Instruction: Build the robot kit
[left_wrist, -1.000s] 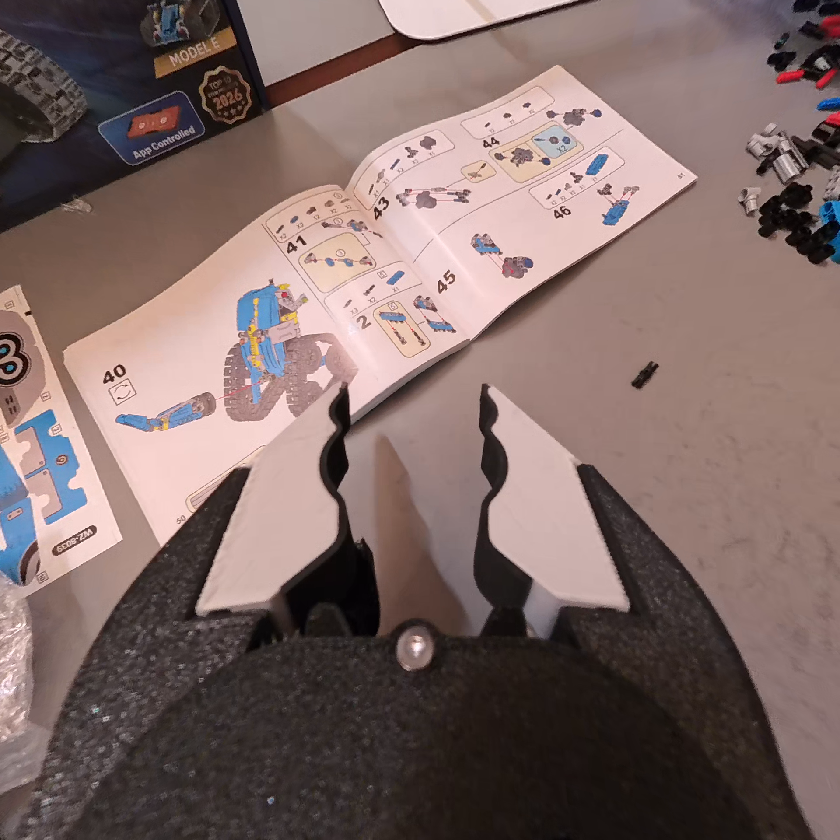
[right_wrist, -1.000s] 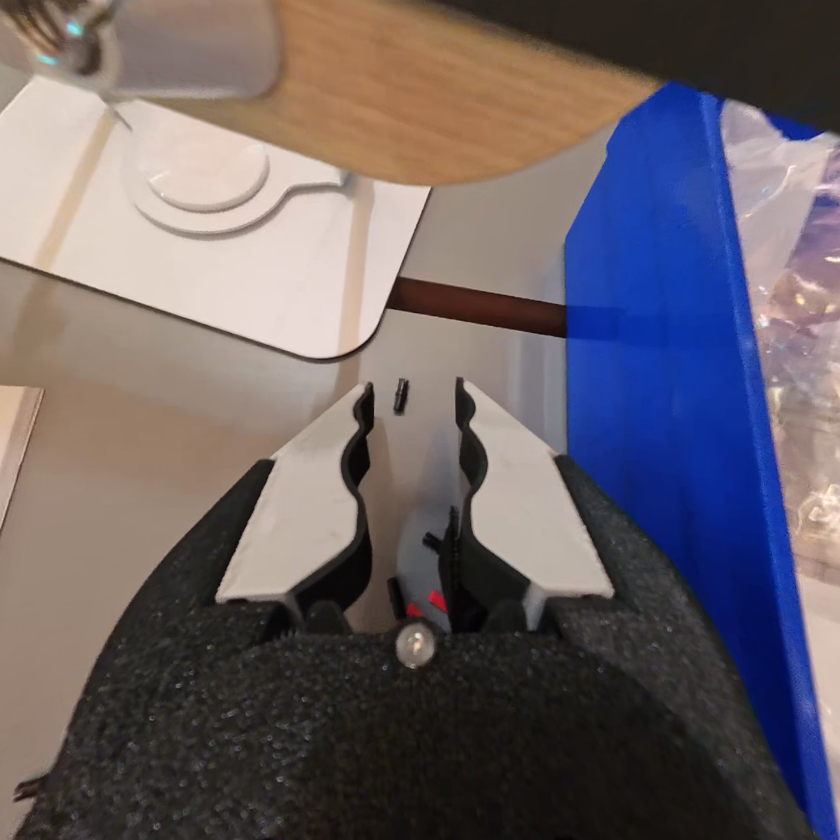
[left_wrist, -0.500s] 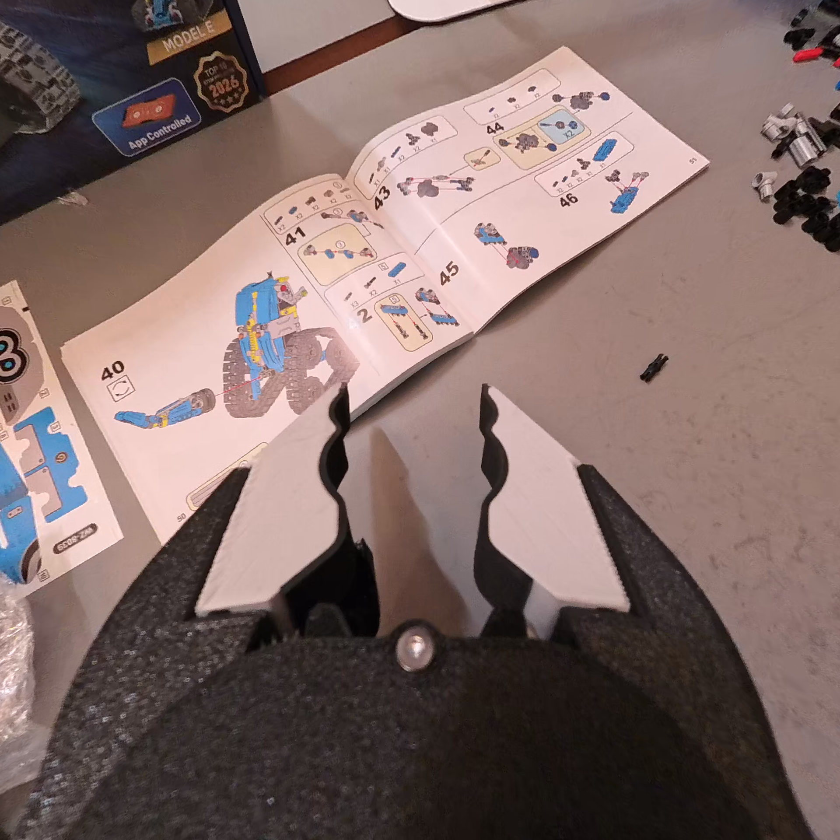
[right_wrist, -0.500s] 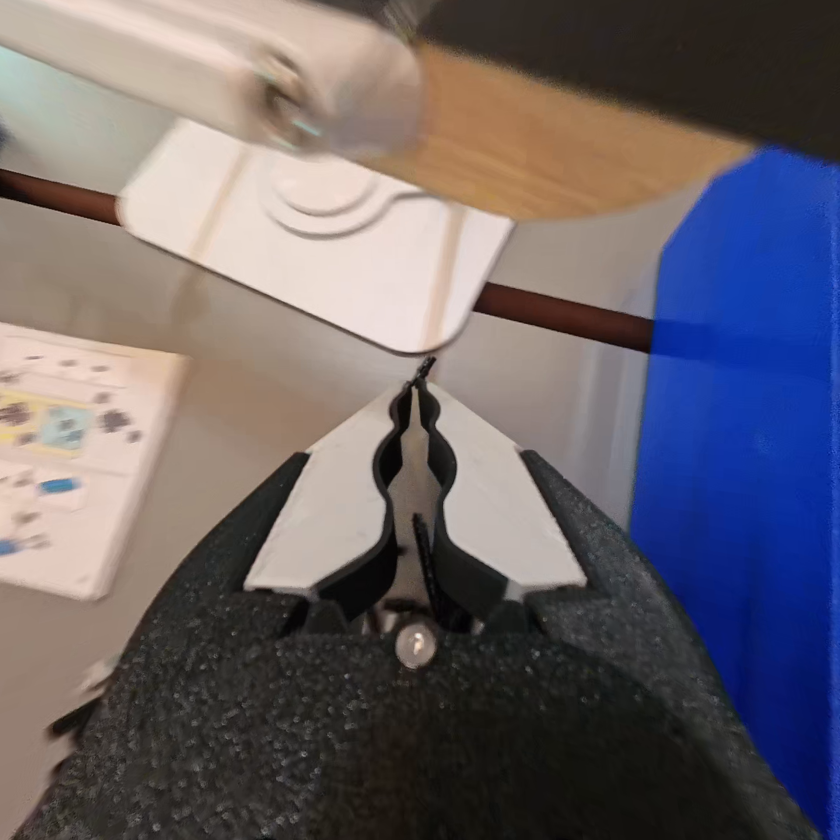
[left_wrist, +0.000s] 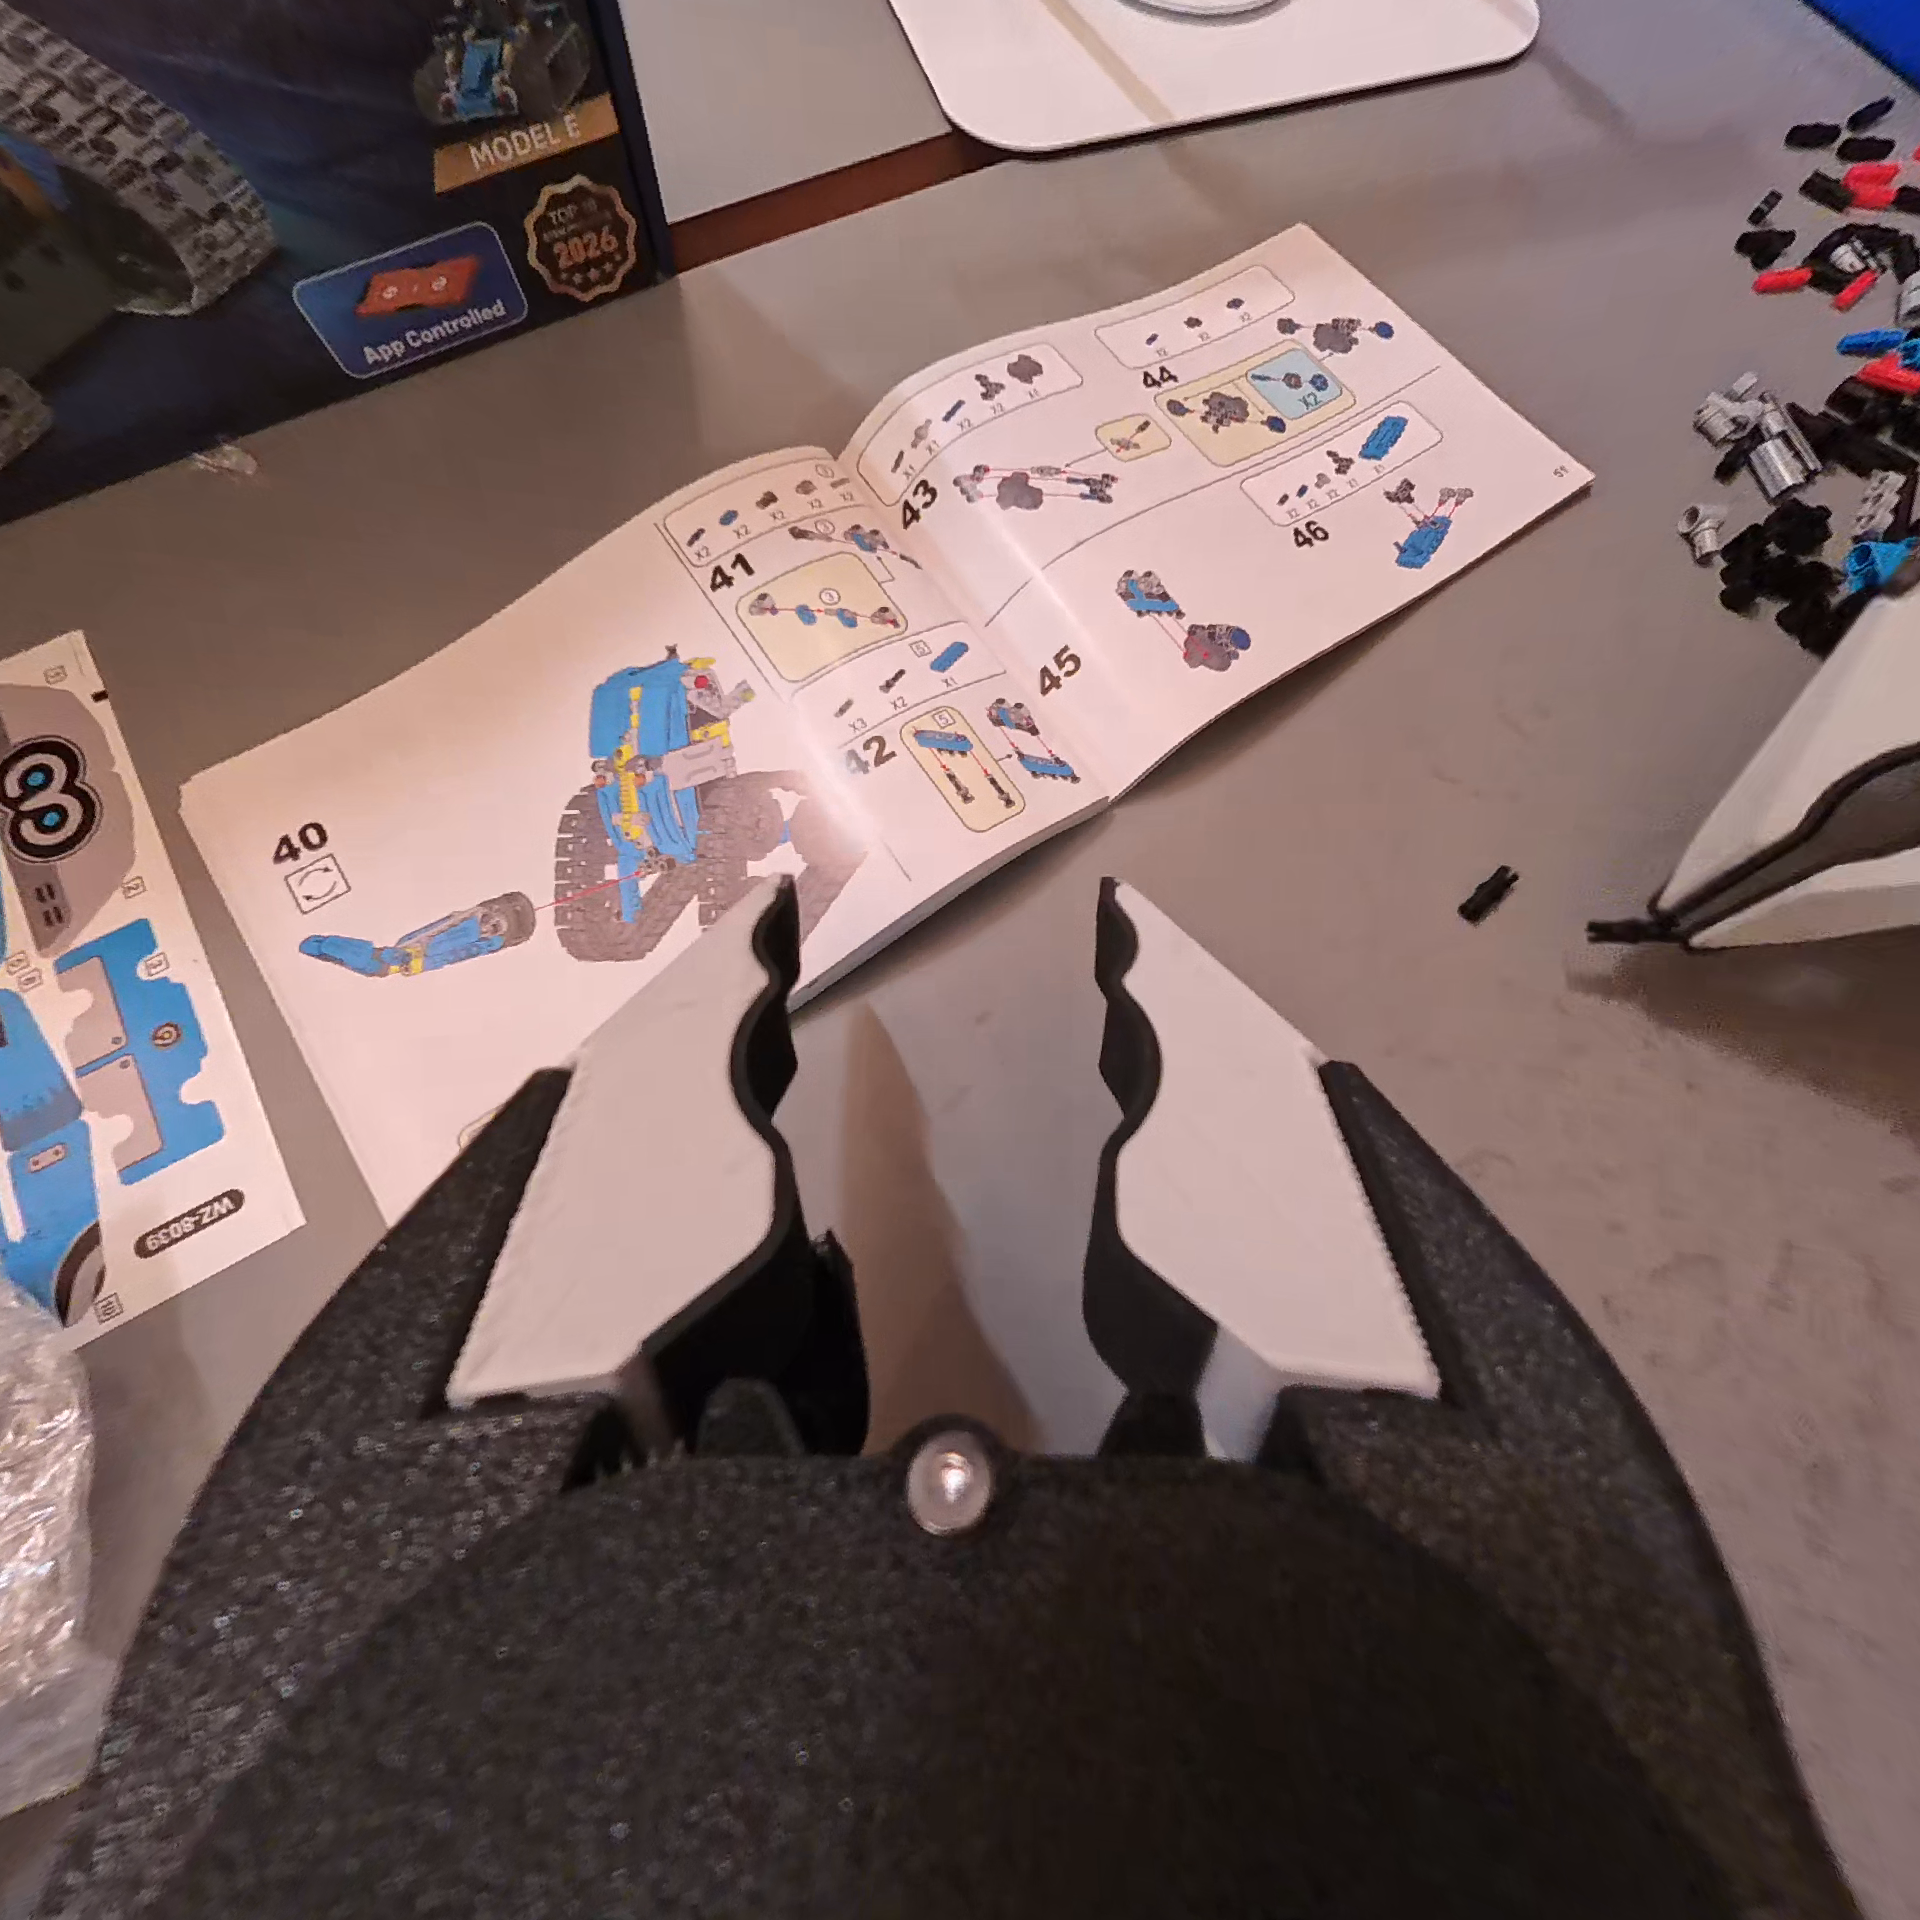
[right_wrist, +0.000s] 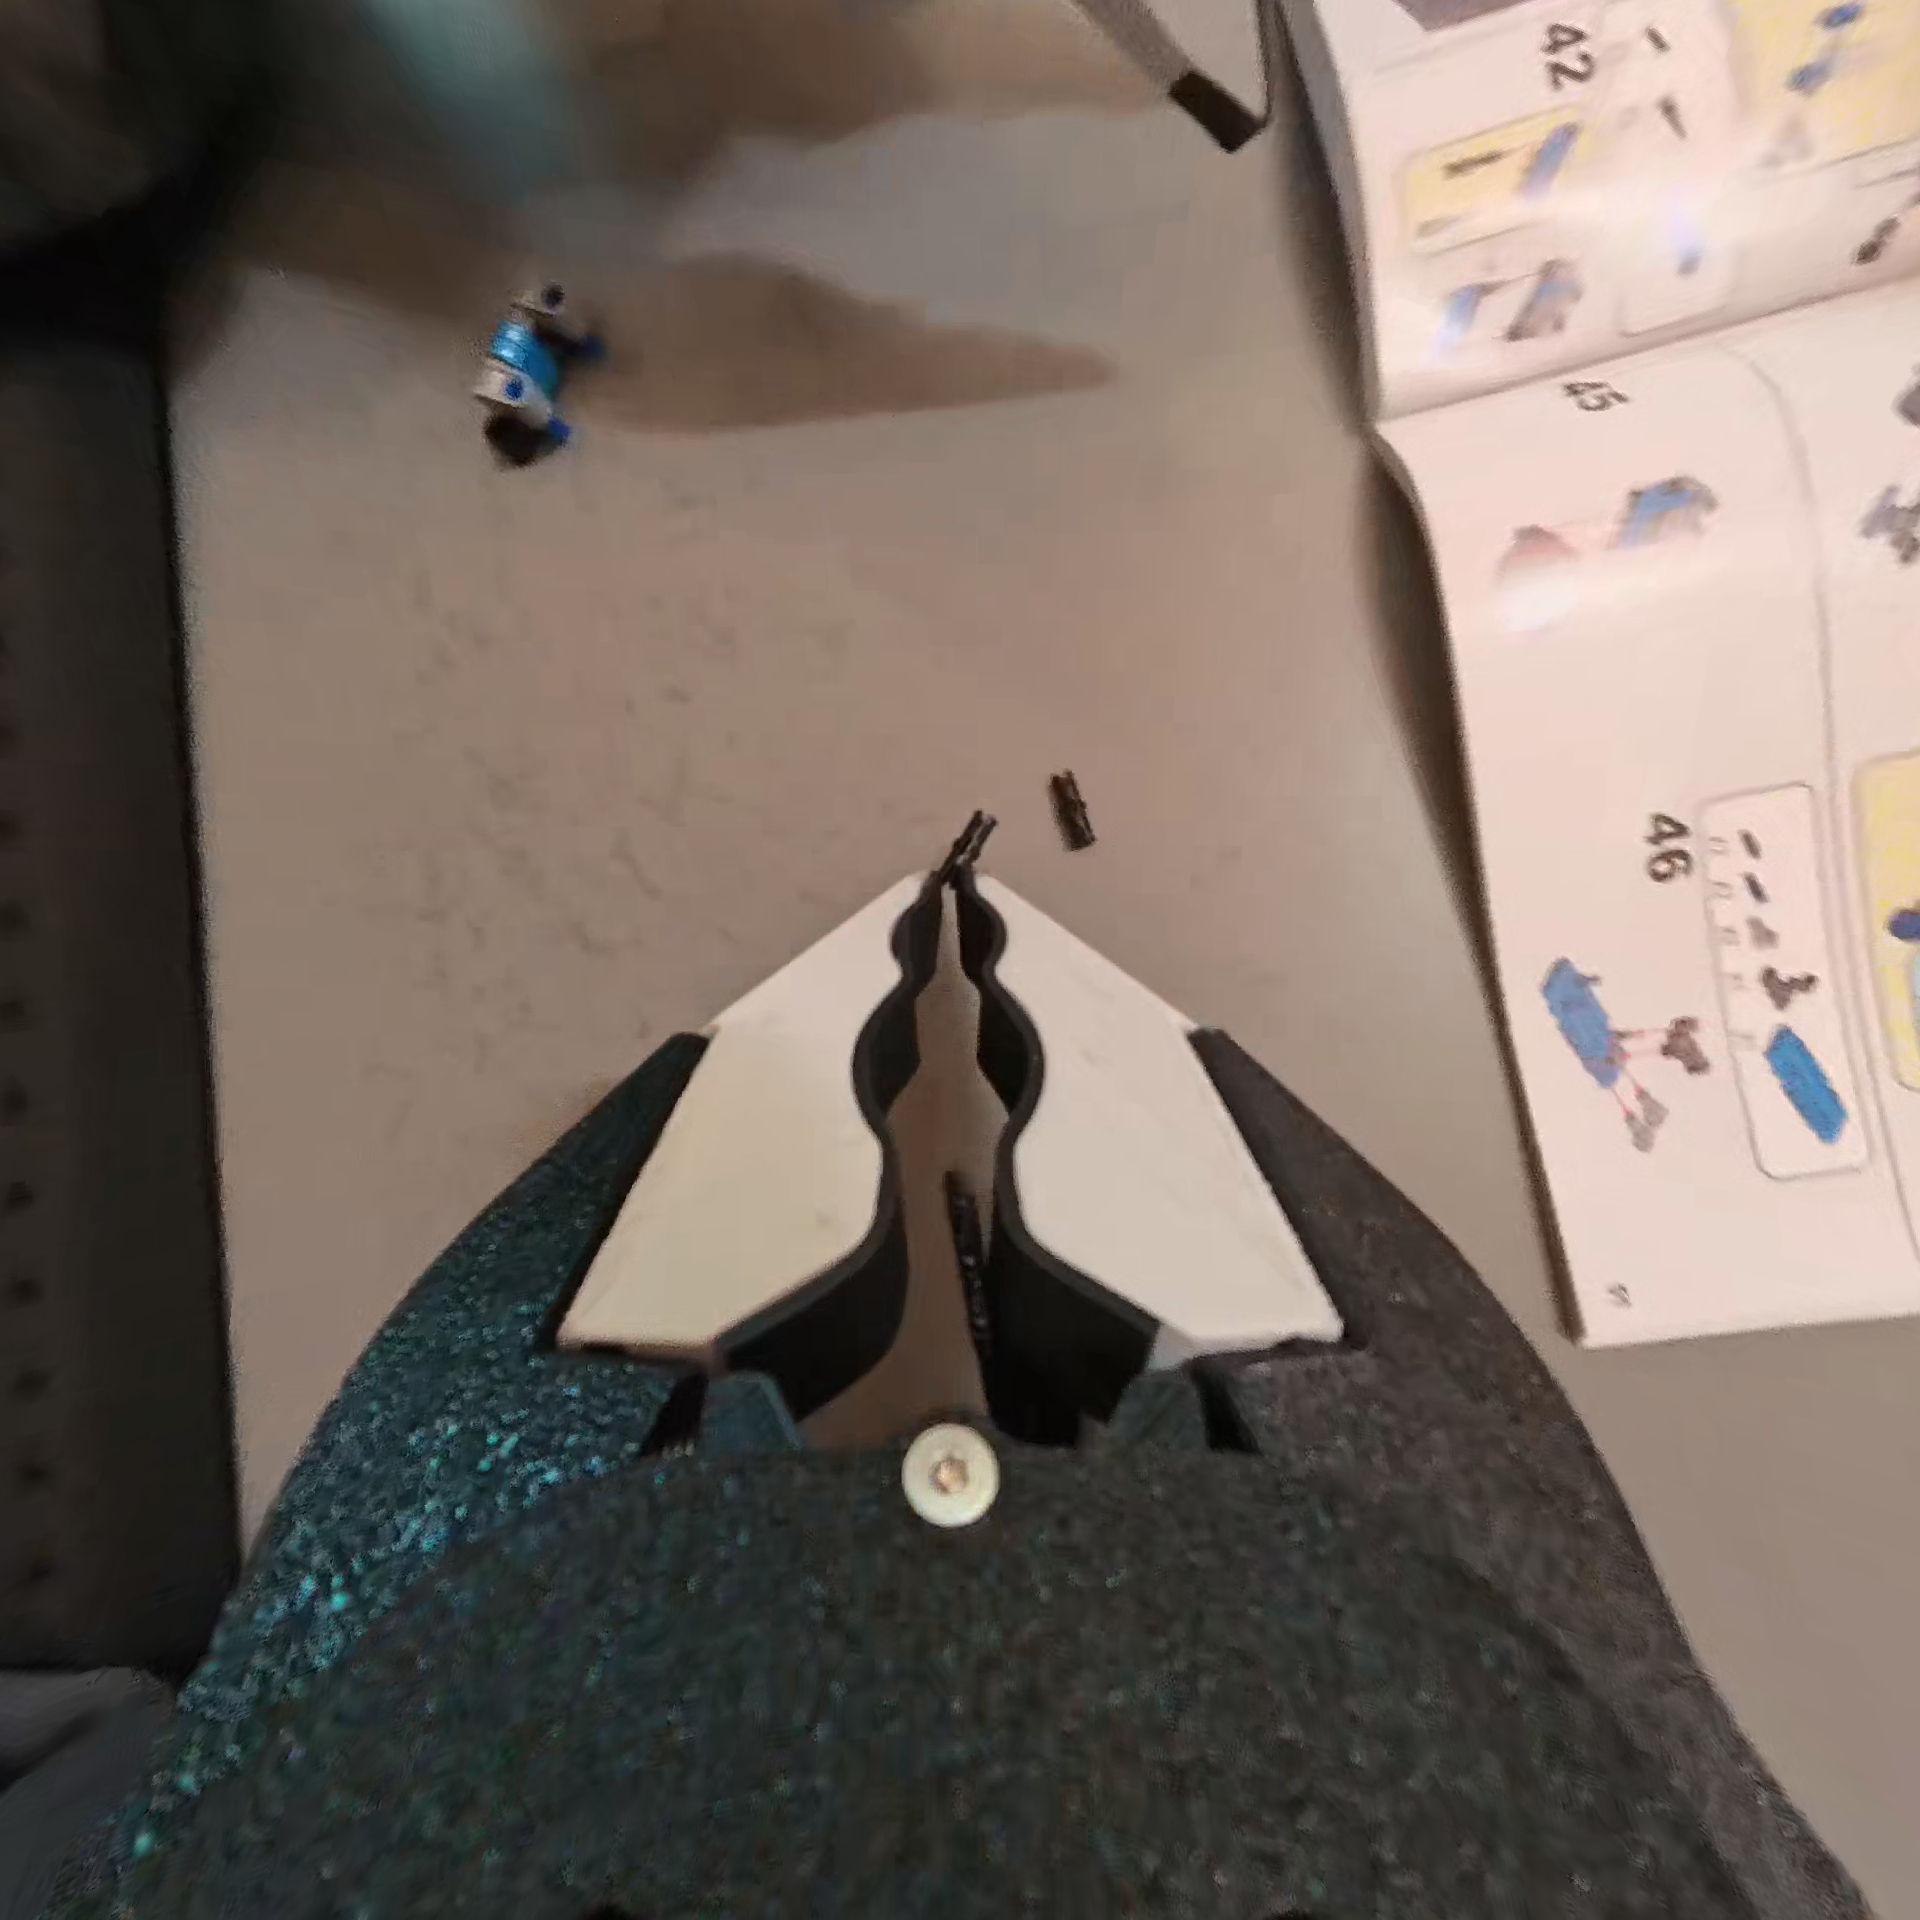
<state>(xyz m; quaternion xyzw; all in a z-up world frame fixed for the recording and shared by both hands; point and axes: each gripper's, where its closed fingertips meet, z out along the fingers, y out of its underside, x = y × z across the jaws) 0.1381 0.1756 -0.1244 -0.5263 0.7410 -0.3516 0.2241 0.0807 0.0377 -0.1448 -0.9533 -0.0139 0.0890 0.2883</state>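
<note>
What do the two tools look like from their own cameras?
Both are built alike. The left tool has two flat white fingers with wavy black inner pads, set in a speckled black, rough-textured body with a silver screw at its centre. The right tool has the same white fingers, wavy black pads, dark speckled body and silver screw. No cables or sleeves show.

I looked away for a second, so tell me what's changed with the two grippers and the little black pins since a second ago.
The right gripper shut on a black pin by the blue bin, then swung left over the table. It now holds it beside the loose pin near the booklet, and has come into the left view. The left gripper stayed open and empty over the booklet's edge; the loose pin lay still.
</note>
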